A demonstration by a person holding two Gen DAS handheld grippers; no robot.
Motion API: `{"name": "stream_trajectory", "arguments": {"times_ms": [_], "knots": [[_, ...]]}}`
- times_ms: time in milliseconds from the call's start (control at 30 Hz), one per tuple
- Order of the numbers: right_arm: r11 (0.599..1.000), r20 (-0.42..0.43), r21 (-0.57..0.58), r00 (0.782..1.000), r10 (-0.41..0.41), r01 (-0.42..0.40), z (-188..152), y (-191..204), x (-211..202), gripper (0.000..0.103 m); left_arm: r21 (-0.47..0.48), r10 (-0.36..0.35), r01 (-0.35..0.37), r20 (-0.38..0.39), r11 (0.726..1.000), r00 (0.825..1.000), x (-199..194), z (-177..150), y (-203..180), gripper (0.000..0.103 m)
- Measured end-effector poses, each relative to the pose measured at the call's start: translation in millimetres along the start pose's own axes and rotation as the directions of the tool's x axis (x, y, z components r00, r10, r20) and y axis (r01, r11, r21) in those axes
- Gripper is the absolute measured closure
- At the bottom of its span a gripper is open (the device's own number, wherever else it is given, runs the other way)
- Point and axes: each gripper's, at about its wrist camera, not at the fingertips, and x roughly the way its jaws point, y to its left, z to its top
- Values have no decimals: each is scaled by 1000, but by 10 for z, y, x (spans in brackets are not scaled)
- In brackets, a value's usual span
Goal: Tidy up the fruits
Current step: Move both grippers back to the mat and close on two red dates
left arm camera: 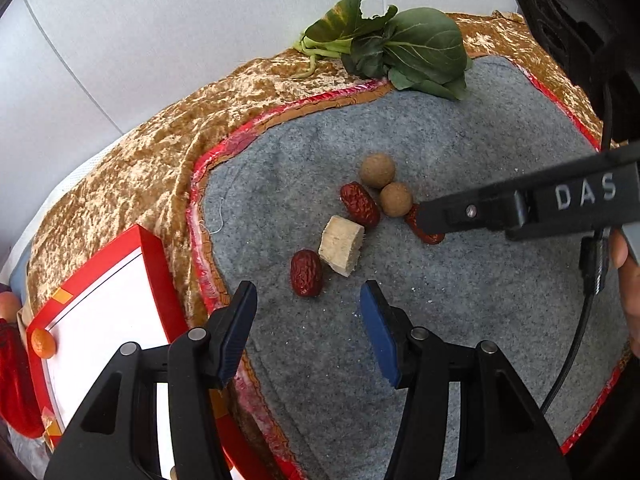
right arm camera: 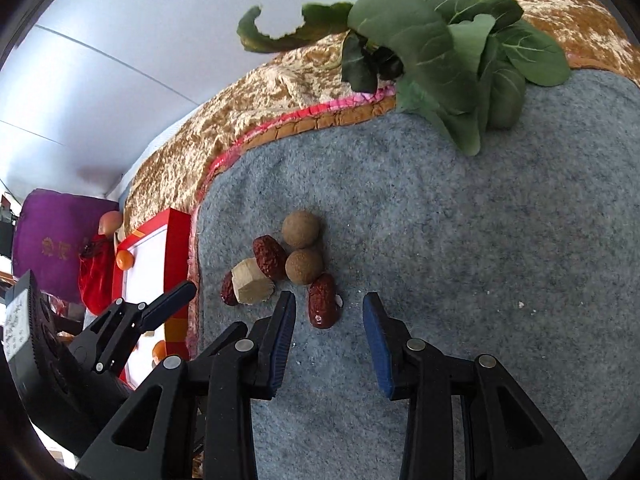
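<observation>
Grey felt mat (left arm camera: 460, 300) over a gold cloth (left arm camera: 132, 176) covers the surface, and most of the sorting looks undone: three red dates (right arm camera: 322, 300), two round brown fruits (right arm camera: 301, 229) and a pale chunk (right arm camera: 252, 284) lie clustered mid-mat, while only small oranges (right arm camera: 124, 259) sit in the red-rimmed tray (right arm camera: 178, 240) at the left edge. Both hands tilt steeply down: the left gripper (left arm camera: 308, 304) hangs with jaws spread and empty just short of the nearest date, and the right gripper (right arm camera: 329, 310) hangs beside the outermost date, jaws apart, pinching nothing.
</observation>
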Motion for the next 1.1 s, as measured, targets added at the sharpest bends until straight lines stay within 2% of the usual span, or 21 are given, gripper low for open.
{"name": "stream_trajectory", "arguments": {"times_ms": [200, 267, 400, 533, 600, 700, 1100], "knots": [[1000, -12, -15, 1000, -21, 20, -18, 45, 63, 68, 0, -30, 30, -13, 1000, 999, 86, 60, 11, 66], [999, -14, -18, 1000, -28, 27, -6, 64, 99, 69, 4, -37, 37, -26, 999, 999, 138, 69, 19, 67], [997, -13, -44, 998, -60, 60, -2, 118, 156, 69, 13, -74, 75, -26, 997, 997, 181, 84, 31, 78], [989, -8, -95, 994, -113, 112, -28, 221, 212, 70, 36, -68, 69, -28, 997, 997, 221, 77, -10, 80], [979, -1, -130, 987, -160, 158, -46, 276, 236, 79, 35, -72, 73, -30, 997, 997, 245, 72, -6, 83], [967, 11, -160, 980, -201, 200, -71, 326, 244, 85, 23, -87, 88, -30, 996, 996, 283, 52, 25, 85], [994, 0, -60, 996, -93, 93, -25, 101, 62, 86, -14, -93, 93, -8, 996, 996, 112, -55, 91, 87]]}}
